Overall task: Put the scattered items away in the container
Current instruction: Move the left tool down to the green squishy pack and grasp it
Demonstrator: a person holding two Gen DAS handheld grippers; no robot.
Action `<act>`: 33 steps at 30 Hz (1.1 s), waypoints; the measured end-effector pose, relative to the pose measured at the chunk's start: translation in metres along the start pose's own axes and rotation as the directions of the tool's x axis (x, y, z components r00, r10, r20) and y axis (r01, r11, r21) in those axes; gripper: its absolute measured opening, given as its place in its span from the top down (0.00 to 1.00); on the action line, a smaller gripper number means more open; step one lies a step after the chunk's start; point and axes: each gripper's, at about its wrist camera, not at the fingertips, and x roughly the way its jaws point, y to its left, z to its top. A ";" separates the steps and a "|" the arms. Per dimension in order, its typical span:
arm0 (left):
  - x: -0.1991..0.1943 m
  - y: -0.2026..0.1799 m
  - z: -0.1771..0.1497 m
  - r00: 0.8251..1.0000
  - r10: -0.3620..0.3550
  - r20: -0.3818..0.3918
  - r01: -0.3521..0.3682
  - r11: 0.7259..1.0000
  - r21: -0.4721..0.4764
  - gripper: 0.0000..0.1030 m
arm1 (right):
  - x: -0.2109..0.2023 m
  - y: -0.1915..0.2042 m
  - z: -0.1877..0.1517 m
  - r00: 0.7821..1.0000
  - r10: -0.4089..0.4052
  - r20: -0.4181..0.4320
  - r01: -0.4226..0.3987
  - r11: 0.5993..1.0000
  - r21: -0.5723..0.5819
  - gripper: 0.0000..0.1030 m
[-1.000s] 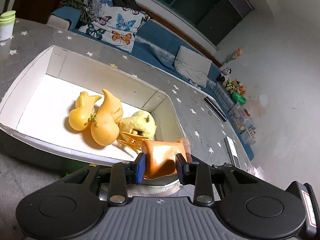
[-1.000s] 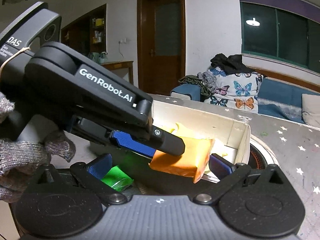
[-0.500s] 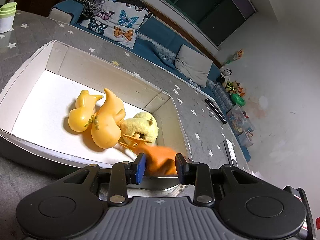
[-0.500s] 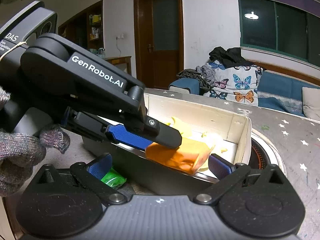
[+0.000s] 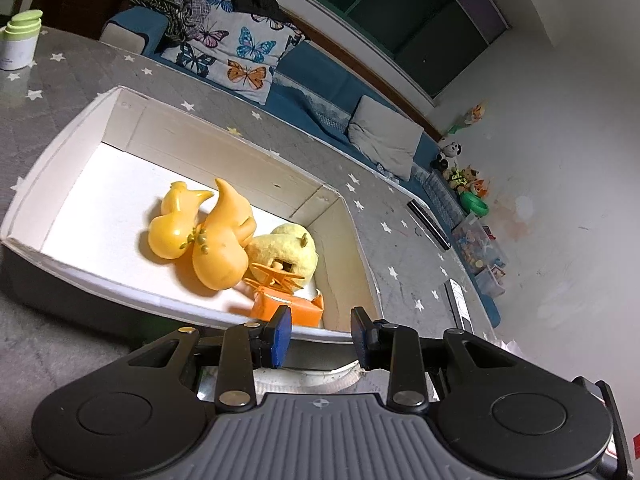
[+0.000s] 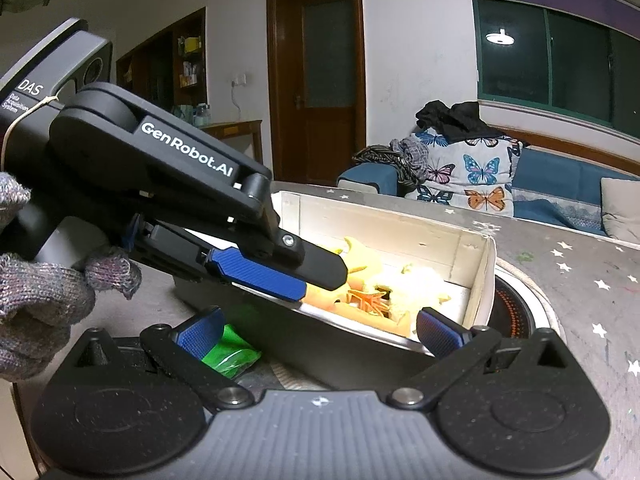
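With our left gripper (image 5: 318,332) spread empty above the box (image 5: 120,296), where the orange packet (image 5: 292,309) lies in the near corner, and our right gripper (image 6: 318,326) wide open, we risk knocking the box wall reaching for the green packet (image 6: 229,350) beside it.

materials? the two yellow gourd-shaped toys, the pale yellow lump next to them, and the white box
Gourd toys: likely smooth moulded plastic or vinyl; glossy highlights. Pale lump: looks plush or foam; matte, fuzzy surface. White box: probably painted or laminated card or thin board; flat matte walls, folded corner seams. None certain by sight alone.
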 end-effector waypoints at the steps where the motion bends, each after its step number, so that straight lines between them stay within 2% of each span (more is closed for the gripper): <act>1: -0.003 0.001 -0.002 1.000 0.002 0.005 -0.002 1.000 0.000 0.67 | -0.001 0.001 -0.001 1.000 0.000 0.001 0.000 1.000 -0.001 0.00; 17: -0.033 0.028 -0.031 0.997 0.072 0.037 -0.071 0.997 -0.036 0.67 | 0.005 0.023 -0.015 0.998 0.040 -0.051 -0.042 0.999 -0.035 0.00; 27: -0.045 0.065 -0.046 0.991 0.125 0.039 -0.119 0.983 -0.139 0.66 | 0.015 0.035 -0.026 0.993 0.070 -0.099 -0.075 0.996 -0.050 0.00; 33: -0.045 0.075 -0.051 0.990 0.139 0.039 -0.131 0.978 -0.159 0.66 | 0.028 0.047 -0.031 0.986 0.102 -0.132 -0.112 0.991 -0.076 0.00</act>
